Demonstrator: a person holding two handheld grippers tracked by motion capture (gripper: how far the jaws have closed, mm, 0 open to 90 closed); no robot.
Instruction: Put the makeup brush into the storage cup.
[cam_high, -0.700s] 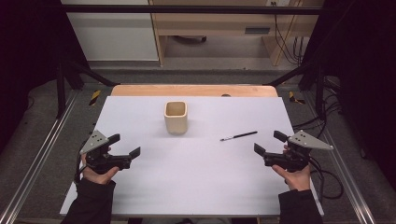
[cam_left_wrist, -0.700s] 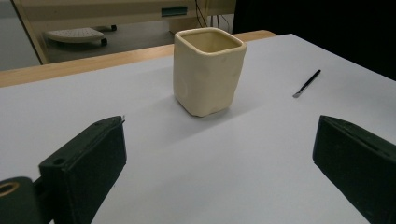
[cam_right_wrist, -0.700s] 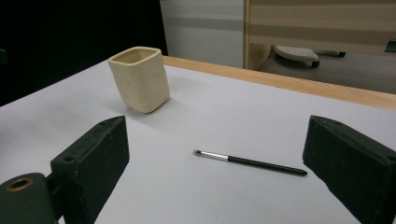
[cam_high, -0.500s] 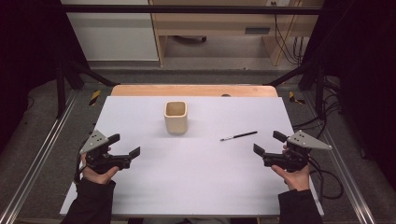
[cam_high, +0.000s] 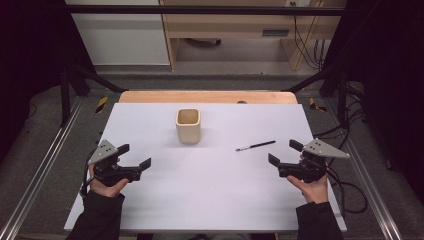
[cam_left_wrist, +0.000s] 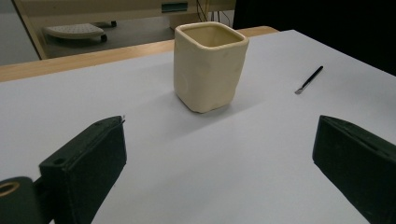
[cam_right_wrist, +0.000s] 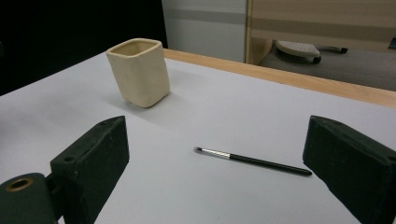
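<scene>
Both tools are resting wide apart and empty: I'm holding the left tool (cam_high: 134, 156) by the worktop's (cam_high: 210, 210) left edge, the right tool (cam_high: 285, 153) by its right edge, ready to reach. The cup (cam_high: 188, 125) is standing upright toward the far edge; the brush (cam_high: 256, 145) is lying just ahead of the right tool.

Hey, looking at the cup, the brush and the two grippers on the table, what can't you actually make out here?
- Cup bottom inside: high view too small, and its own walls hide it in both gripper views.
- Brush bristle tip: too small in every view to tell shape or wear.
- Right gripper and left gripper: jaw tips cut off by the bottom edge in their own views.
- Table near edge: sleeves cover part of it in the high view.
</scene>
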